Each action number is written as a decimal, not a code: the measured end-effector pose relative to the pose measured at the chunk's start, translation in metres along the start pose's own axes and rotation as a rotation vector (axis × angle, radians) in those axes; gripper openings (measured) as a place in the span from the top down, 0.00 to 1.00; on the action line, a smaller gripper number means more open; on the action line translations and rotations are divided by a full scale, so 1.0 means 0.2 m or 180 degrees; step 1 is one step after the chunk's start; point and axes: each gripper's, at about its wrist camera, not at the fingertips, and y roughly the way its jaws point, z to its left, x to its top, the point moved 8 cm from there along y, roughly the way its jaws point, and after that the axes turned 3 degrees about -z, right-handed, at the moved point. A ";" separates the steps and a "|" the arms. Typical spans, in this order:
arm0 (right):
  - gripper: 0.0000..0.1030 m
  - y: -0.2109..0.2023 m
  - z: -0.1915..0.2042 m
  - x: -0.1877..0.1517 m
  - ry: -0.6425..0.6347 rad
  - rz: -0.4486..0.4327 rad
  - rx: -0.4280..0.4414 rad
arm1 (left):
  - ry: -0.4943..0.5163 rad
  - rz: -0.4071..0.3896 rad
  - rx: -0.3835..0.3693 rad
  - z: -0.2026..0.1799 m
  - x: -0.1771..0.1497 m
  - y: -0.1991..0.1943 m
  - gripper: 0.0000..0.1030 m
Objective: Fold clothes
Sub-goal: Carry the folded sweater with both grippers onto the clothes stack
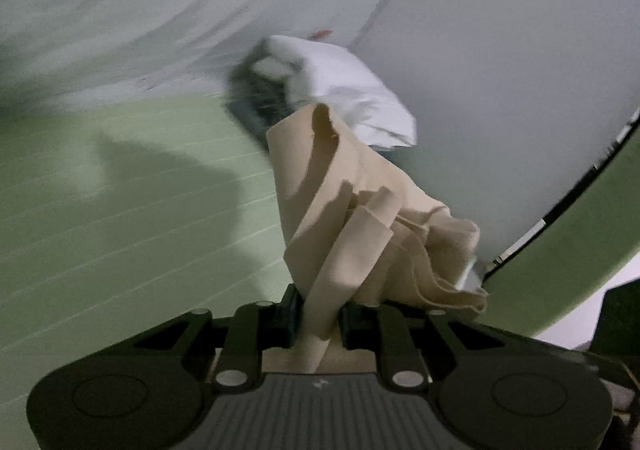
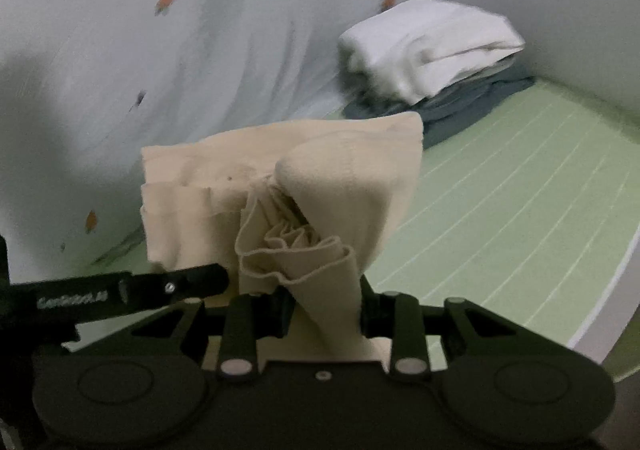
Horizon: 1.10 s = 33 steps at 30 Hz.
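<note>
Left gripper point(image 1: 318, 316) pinches a bunched strip of the beige cloth point(image 1: 344, 210), which rises toward twelve o'clock, clear of the green mat point(image 1: 120, 210). Right gripper point(image 2: 322, 314) clamps the same cloth point(image 2: 328, 186). Best spread both apart, I'd say, pulling it taut before laying down. One beige piece; one folded stack point(image 2: 432, 46) at one o'clock, white on grey.

Green striped mat point(image 2: 520, 210) w/ stack on it: white folded cloth point(image 2: 432, 46) atop grey clothes point(image 2: 472, 102).
</note>
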 end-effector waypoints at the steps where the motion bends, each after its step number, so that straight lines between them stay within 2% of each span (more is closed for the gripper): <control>1: 0.69 0.01 -0.08 0.06 0.0004 -0.0033 0.0026 | 0.0046 -0.0024 -0.0002 -0.07 0.02 0.05 0.81; 5: 0.69 0.06 -0.35 0.34 -0.0061 -0.0116 0.0159 | 0.0034 -0.0161 0.0072 -0.32 0.13 0.29 0.82; 11: 0.69 0.11 -0.67 0.89 -0.0279 -0.0309 0.0300 | -0.0067 -0.0401 -0.0028 -0.63 0.47 0.60 0.82; 14: 0.69 0.14 -0.73 1.23 -0.0478 -0.0446 0.0432 | -0.0066 -0.0646 -0.0164 -0.73 0.74 0.70 0.82; 17: 0.69 0.24 -0.71 1.60 -0.0842 -0.0594 0.0598 | -0.0216 -0.0894 -0.0242 -0.74 1.06 0.81 0.82; 18: 0.69 0.31 -0.71 1.70 -0.0926 -0.0633 0.0620 | -0.0257 -0.0938 -0.0217 -0.71 1.17 0.85 0.82; 20: 0.66 0.56 -0.76 1.82 -0.0860 -0.0665 0.0497 | -0.0305 -0.1008 -0.0101 -0.62 1.34 0.94 0.82; 23: 0.56 0.95 -0.83 1.99 -0.0762 -0.0711 0.0312 | -0.0469 -0.0969 0.0327 -0.37 1.54 1.23 0.78; 24: 0.54 1.08 -0.86 2.05 -0.0729 -0.0726 0.0250 | -0.0489 -0.0881 0.0443 -0.27 1.58 1.36 0.76; 26: 0.52 1.31 -0.90 2.15 -0.0665 -0.0752 0.0108 | -0.0619 -0.0540 0.0948 -0.04 1.58 1.58 0.80; 27: 0.52 1.36 -0.91 2.13 -0.0639 -0.0751 -0.0016 | -0.0664 -0.0559 0.1006 0.00 1.57 1.60 0.78; 29: 0.53 1.44 -0.91 2.09 -0.0611 -0.0795 -0.0208 | -0.0754 -0.0610 0.1106 0.10 1.55 1.63 0.64; 30: 0.53 1.42 -0.88 2.06 -0.0706 -0.0883 -0.0172 | -0.0798 -0.0635 0.1157 0.14 1.54 1.65 0.52; 31: 0.51 1.44 -0.86 2.02 -0.0889 -0.0830 -0.0191 | -0.0795 -0.0642 0.1180 0.16 1.51 1.67 0.44; 32: 0.46 1.45 -0.84 1.98 -0.1072 -0.0776 -0.0210 | -0.0789 -0.0648 0.1202 0.17 1.49 1.69 0.40; 33: 0.46 1.48 -0.83 1.93 -0.1212 -0.0708 -0.0227 | -0.0783 -0.0654 0.1224 0.19 1.46 1.71 0.35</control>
